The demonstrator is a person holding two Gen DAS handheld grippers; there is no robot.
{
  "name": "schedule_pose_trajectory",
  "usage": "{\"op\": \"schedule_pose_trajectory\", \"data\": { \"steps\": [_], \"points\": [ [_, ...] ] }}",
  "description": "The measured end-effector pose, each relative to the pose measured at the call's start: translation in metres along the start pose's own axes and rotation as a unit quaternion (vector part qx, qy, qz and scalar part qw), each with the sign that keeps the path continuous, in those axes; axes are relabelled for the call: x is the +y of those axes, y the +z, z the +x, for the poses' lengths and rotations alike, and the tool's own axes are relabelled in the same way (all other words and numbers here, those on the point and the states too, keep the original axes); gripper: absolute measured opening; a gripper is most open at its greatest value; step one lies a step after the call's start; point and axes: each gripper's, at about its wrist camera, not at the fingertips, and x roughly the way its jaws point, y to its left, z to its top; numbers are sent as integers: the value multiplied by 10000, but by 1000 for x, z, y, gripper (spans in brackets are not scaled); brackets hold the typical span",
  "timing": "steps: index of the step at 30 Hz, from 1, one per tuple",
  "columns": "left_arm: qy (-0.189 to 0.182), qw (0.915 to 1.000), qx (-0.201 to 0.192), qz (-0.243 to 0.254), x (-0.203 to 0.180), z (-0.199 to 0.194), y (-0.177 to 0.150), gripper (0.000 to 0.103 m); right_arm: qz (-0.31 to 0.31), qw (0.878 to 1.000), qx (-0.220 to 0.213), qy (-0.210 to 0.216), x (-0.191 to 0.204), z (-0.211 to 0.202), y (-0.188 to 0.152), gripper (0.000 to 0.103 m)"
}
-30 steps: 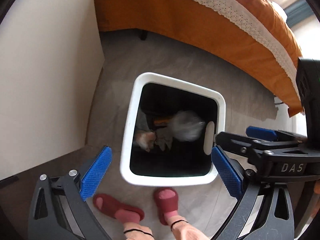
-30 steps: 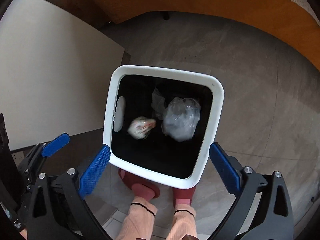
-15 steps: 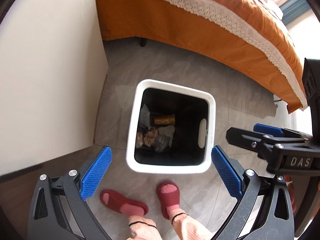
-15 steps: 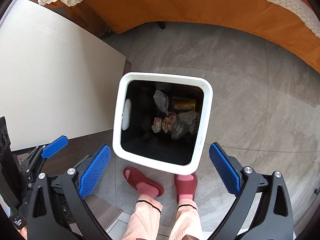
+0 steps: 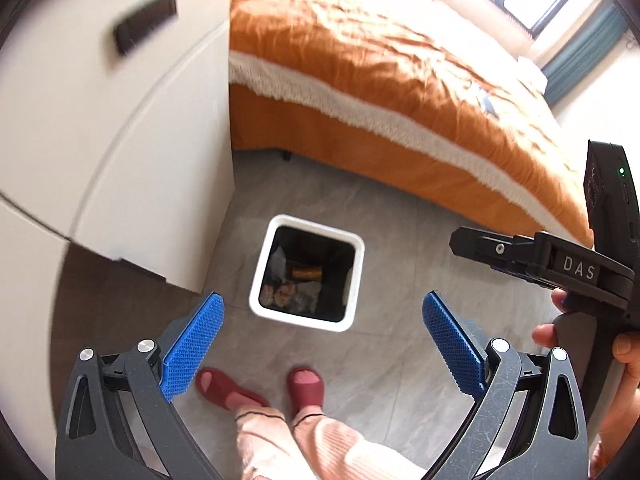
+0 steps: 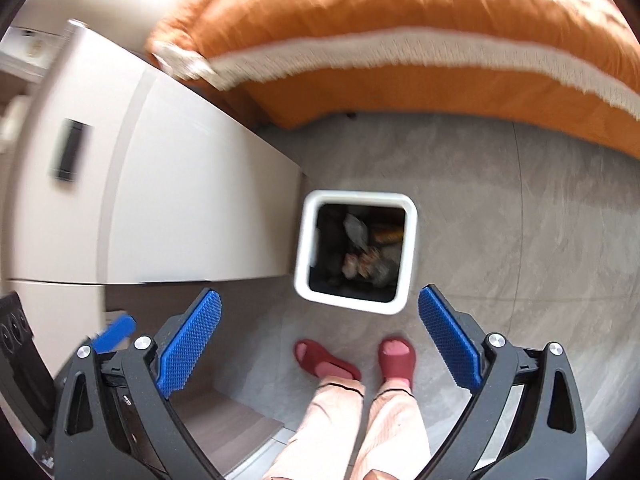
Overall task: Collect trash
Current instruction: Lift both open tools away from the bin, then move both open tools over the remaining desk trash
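The trash [image 5: 294, 290] sits at the bottom of the white bin [image 5: 264, 256], which stands on the grey floor [image 5: 392, 248] between the white cabinet [image 5: 168, 184] on the left and the orange bed [image 5: 360, 80] far behind; the person's red slippers [image 5: 306, 386] are just near the bin.

Inside the bin I can see a gold can [image 5: 306, 273] lying on its side, some crumpled wrappers [image 6: 358, 262] and a grey crinkly bag [image 6: 354, 228]; this stuff looks light and soft, so I think it squashes easily; the can is stiffer and may be a bit slippery; the best spot to pinch a wrapper is likely a bunched-up fold, and the can round its middle.

The left claw [image 5: 322, 346] is wide open and holds nothing; the right claw [image 6: 318, 342] is wide open too and holds nothing; both hang high above the bin.

The bin looks stiff and light; its rim is the easy place to grab it; it is far from full.

A dark flat thing [image 5: 146, 20] lies on top of the cabinet; it is too blurry to name.
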Motion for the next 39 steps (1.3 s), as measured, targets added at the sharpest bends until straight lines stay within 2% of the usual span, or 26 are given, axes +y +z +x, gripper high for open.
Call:
{"op": "schedule_pose_trajectory", "data": {
  "steps": [4,8,13,19,22,28,34,39],
  "points": [
    [107,9981,-522,-312,-4,-61,3,98,-439,9976,-454,284,32,-56,7,99],
    [404,9909,-1146,-573,-1,-118,4,98,-890,9918,-645,649,64,-89,12,99],
    [883,9757,-1841,-799,9,-183,1,98,-1681,9777,-863,918,118,-119,7,99],
    [1262,9565,-2389,-1099,36,-240,-9,98,-2377,9562,-958,1414,188,-134,-4,99],
    [1437,9491,-2520,-1225,57,-261,-15,98,-2643,9470,-1100,1457,225,-140,-13,99],
    [1874,9279,-2805,-1584,109,-302,-41,98,-3097,9298,-912,1768,293,-134,-29,99],
    [2260,9100,-2834,-2013,172,-332,-71,98,-3484,9144,-726,1928,357,-118,-53,99],
    [2718,8904,-2829,-2308,224,-354,-99,98,-3766,9027,-498,2022,411,-97,-74,99]
  ]
}}
